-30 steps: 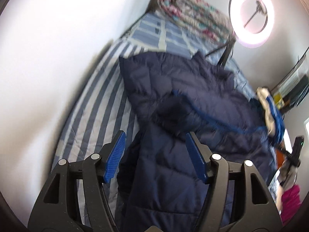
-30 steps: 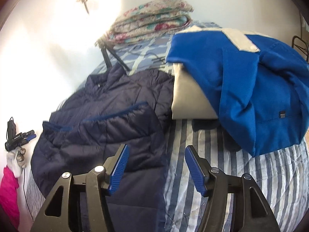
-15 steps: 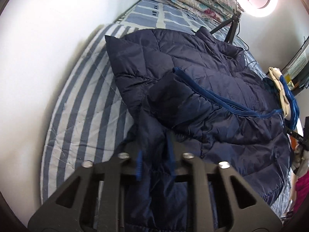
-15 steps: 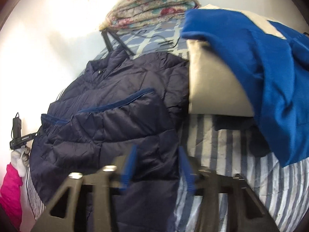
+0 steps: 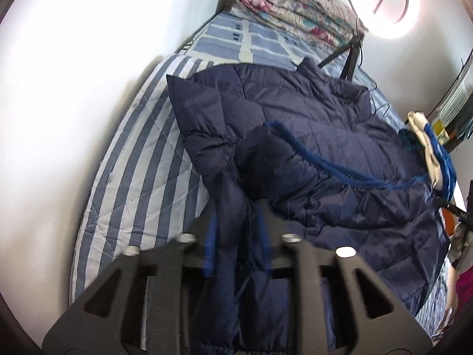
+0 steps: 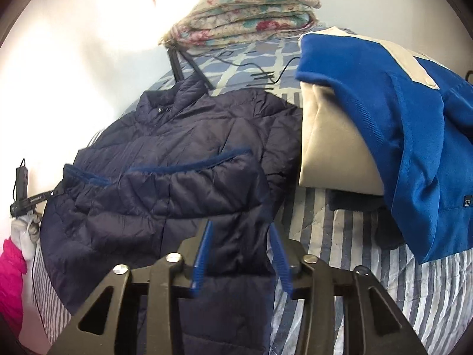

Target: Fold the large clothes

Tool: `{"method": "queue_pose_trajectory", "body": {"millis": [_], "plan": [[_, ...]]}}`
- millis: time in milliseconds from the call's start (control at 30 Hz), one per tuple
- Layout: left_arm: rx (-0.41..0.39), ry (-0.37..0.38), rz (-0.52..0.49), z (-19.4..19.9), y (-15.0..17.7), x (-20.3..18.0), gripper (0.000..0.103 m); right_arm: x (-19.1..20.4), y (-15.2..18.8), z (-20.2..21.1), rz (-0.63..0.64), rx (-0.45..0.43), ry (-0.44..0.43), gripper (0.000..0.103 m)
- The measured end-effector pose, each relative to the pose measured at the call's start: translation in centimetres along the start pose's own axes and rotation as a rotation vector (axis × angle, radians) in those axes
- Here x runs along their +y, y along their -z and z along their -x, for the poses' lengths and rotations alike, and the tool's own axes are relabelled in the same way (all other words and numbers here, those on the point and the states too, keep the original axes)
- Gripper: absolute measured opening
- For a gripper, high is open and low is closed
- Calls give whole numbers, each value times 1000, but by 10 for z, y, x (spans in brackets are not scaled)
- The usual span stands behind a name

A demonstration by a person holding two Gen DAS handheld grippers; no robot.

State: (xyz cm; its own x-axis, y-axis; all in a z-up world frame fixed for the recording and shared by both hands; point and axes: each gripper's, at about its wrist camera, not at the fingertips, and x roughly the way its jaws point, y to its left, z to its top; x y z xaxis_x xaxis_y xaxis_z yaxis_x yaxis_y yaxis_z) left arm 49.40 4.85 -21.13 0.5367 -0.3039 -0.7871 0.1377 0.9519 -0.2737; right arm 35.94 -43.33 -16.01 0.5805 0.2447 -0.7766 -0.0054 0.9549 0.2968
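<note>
A navy quilted puffer jacket (image 5: 325, 136) lies on the striped bed, its lower part folded up so the blue-trimmed hem crosses the chest. My left gripper (image 5: 236, 236) is shut on a bunched part of the jacket near its left side and lifts it slightly. In the right wrist view the same jacket (image 6: 183, 153) lies left of centre. My right gripper (image 6: 241, 251) is shut on the jacket's fabric at its right lower corner.
A blue and beige folded garment pile (image 6: 384, 118) sits on the right of the striped bed (image 5: 142, 171). A floral quilt (image 6: 245, 26) is stacked at the head. A ring light on a tripod (image 5: 381, 3) stands by the bed. A wall runs along the left.
Both grippers were open a second ago; they closed on the jacket's fabric, the left on its left side, the right on its right side, and now lift it slightly.
</note>
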Motion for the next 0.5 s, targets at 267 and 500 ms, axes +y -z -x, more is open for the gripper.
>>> {"method": "queue_pose_trajectory", "body": {"millis": [267, 500], "plan": [[-9, -97, -124, -5, 3, -22, 4, 13, -5, -18, 33, 31, 28, 20], [-83, -121, -177, 13, 7, -30, 1, 27, 0, -6, 96, -2, 83, 0]]}}
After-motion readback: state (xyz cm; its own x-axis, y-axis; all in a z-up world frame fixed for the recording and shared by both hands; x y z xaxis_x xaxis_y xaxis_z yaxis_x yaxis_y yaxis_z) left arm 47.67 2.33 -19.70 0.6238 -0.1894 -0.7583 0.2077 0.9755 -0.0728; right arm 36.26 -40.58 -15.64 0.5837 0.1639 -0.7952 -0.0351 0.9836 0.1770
